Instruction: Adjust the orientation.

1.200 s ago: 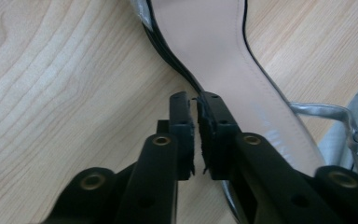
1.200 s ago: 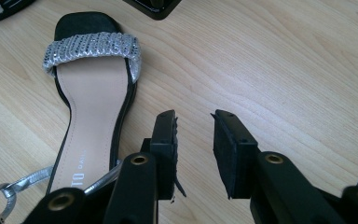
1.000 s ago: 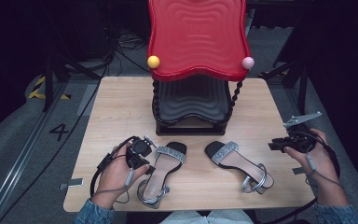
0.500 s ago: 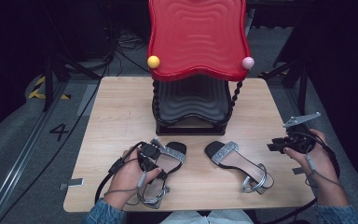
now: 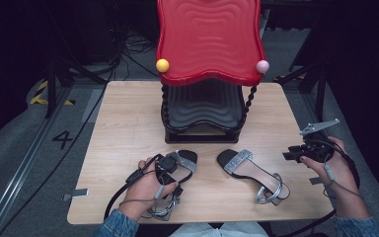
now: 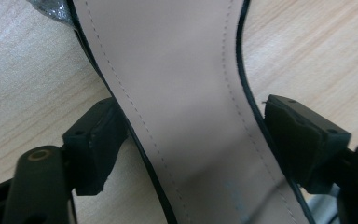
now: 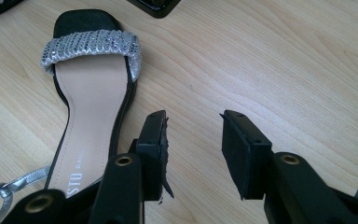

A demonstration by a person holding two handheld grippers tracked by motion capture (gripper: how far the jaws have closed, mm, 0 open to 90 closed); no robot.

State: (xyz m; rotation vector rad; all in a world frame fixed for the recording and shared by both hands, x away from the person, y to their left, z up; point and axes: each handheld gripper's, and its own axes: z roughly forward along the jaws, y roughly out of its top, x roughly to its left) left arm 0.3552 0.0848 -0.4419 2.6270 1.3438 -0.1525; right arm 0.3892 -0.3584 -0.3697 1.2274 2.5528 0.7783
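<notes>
While the left gripper (image 5: 170,165), jaws just opened wide, straddles the left sandal (image 6: 182,93) flat on the table (image 5: 128,123) without pinching it, the right gripper (image 7: 193,149) hangs part-open and empty beside the right sandal (image 7: 91,93); next: close on the sole.

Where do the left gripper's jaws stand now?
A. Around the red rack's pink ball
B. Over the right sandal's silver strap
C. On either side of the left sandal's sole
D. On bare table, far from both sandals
C: in the left gripper view the left gripper has one jaw on each side of the left sandal, at its narrow waist.
</notes>
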